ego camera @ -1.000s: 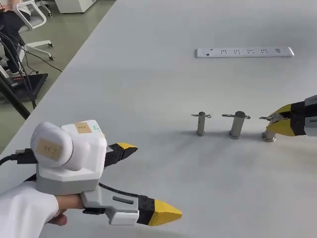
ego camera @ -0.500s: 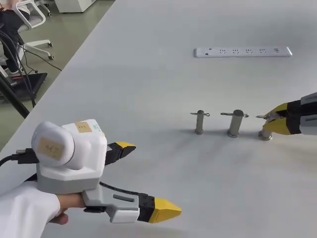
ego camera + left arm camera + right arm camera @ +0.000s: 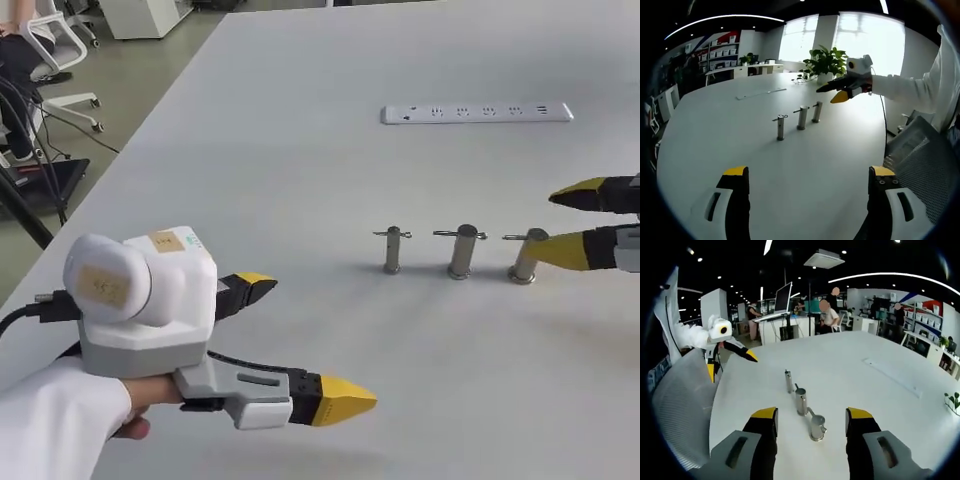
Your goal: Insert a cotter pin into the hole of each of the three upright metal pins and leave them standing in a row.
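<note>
The left claw [image 3: 325, 342] and right claw [image 3: 540, 222] are open and empty. Three metal pins [image 3: 461, 252] stand in a row on the bench [image 3: 300, 150]. The right claw is near, so a bump could tip one.

Three metal pins [image 3: 462, 258] in a row, a cotter pin [image 3: 443, 234] through each.
Grey steel cylinders with flared feet, standing apart in a straight line on the white table [image 3: 300, 150]. The left pin [image 3: 393, 255] is slimmest, the middle pin thicker, and the right pin [image 3: 524, 260] looks slightly tilted in the head view. Each thin wire cotter pin sits crosswise near the pin's top, with its end jutting sideways.
</note>
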Action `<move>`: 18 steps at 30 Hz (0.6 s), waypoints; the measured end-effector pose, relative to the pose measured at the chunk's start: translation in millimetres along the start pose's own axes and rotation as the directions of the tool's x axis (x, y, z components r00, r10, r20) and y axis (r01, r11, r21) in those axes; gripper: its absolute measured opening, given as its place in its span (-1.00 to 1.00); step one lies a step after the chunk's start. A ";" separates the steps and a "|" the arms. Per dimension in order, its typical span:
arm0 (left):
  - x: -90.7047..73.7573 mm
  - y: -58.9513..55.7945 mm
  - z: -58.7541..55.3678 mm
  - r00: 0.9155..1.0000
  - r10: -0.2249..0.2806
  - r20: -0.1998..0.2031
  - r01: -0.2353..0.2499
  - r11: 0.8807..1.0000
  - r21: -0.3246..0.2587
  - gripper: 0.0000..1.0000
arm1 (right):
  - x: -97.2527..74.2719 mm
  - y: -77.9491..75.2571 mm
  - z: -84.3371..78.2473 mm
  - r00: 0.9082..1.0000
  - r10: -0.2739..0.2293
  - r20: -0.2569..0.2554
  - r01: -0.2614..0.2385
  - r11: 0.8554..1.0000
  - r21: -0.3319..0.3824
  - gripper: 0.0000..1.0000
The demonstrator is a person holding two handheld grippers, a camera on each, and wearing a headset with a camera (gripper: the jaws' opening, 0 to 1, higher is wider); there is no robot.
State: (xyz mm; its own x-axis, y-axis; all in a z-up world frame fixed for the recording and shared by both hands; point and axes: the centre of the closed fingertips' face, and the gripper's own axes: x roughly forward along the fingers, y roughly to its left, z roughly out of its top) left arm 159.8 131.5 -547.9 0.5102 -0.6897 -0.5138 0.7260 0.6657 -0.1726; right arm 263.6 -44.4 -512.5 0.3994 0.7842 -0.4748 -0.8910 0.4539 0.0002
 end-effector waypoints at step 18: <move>-9.2 -16.6 11.8 0.999 -0.007 0.053 0.007 1.000 -0.001 0.99 | -35.9 53.7 -24.7 0.995 -0.096 -0.029 0.098 0.992 0.079 0.46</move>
State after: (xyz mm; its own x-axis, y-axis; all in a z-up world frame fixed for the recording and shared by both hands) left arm 148.5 123.5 -530.4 0.5285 -0.7086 -0.4676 0.7294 0.6608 -0.1770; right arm 196.1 -58.6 -517.2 0.4765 0.7244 -0.4983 -0.8278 0.5605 0.0232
